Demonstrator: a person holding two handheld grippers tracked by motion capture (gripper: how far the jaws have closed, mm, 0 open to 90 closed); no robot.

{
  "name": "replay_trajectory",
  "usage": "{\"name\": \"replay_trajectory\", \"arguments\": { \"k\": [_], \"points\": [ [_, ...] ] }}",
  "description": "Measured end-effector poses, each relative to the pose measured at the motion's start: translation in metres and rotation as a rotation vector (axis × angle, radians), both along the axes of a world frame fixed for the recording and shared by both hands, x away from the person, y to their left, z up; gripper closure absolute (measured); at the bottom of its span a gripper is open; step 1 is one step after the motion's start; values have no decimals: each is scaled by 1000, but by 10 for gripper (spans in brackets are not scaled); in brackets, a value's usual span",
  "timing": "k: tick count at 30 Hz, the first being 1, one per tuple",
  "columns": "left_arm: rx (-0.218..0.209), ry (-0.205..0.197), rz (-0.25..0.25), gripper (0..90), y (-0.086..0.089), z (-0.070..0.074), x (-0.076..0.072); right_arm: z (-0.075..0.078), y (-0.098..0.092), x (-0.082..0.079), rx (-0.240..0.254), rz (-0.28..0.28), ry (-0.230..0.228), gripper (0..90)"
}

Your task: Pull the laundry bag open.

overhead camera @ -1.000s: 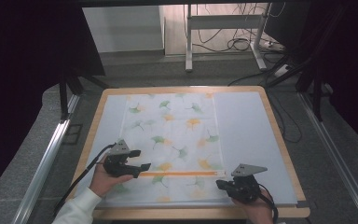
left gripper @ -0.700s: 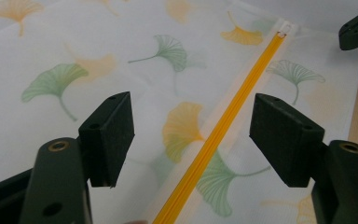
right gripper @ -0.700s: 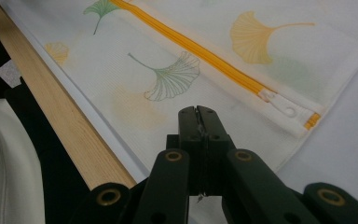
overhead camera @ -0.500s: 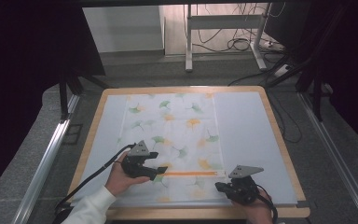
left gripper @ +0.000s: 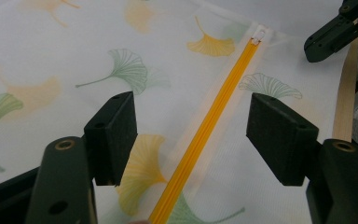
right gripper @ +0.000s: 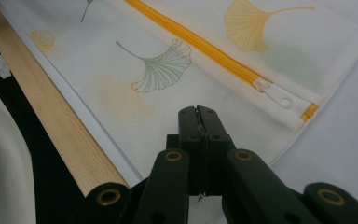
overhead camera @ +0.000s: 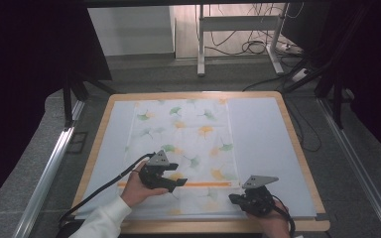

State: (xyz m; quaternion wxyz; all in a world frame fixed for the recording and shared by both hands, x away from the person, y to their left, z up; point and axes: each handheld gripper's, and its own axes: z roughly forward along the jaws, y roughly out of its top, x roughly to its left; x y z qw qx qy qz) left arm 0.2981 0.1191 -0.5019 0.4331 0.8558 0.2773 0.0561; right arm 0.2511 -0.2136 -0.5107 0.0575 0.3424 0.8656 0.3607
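Over zipper (left gripper: 200,135): left tool (left gripper: 191,135) spread, closing; maybe level.

White ginkgo-print mesh bag (overhead camera: 183,144), flat on table, orange zipper (overhead camera: 206,184) seemingly closed

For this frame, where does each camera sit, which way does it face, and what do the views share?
High view: above the person's side, looking forward and down on the table; both hands, left tongs and right tongs show.
Left gripper view: rides the left tongs, looking along open jaws at the orange zipper.
Right gripper view: rides the right tongs, jaws shut over the leaf-print bag.
Shared: the zipper and its white pull appear in both gripper views.
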Motion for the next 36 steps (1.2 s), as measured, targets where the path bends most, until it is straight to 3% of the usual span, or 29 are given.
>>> {"name": "replay_trajectory", "arguments": {
  "k": [12, 26, 36],
  "points": [
    [-2, -5, -32, 364, -20, 1, 2, 0, -2, 1, 2, -9, -5, 886],
    [35, -17, -69, 379, -50, 4, 9, -1, -6, 2, 11, -22, 3, 888],
    [37, -31, -92, 396, -69, 10, 11, -2, -7, 4, 8, -27, 7, 889]
  ]
}}
